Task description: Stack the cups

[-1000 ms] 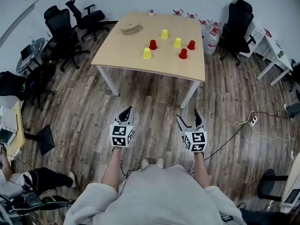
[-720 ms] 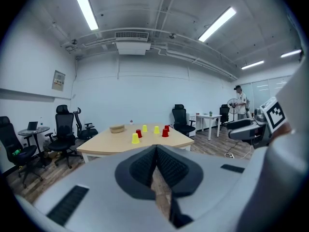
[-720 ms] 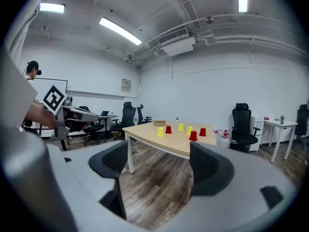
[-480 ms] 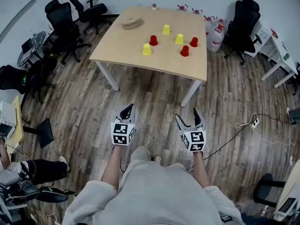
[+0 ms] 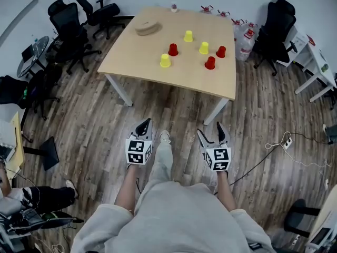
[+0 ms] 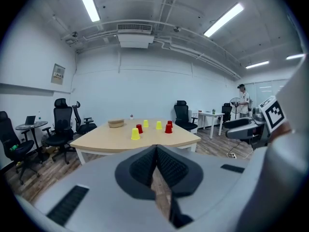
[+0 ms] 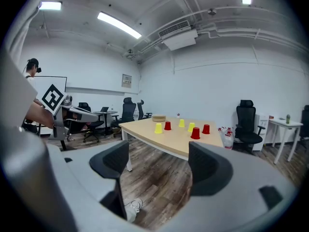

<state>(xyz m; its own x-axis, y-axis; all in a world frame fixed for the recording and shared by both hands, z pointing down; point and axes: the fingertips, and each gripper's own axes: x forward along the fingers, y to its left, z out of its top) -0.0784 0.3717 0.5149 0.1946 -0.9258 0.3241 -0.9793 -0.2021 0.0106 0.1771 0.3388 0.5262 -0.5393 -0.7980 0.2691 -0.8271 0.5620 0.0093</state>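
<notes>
Wooden table [image 5: 131, 57], three upturned yellow cups [image 5: 165, 60], three red cups [image 5: 210, 62], tan round box [image 5: 147, 27]

No legible txt/nos. anywhere; wall notice [image 6: 58, 73] too small to read.

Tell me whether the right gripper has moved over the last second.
Yes, slightly forward. The right gripper is a little nearer the table, whose near edge now lies lower in the head view, closer to the gripper.
</notes>
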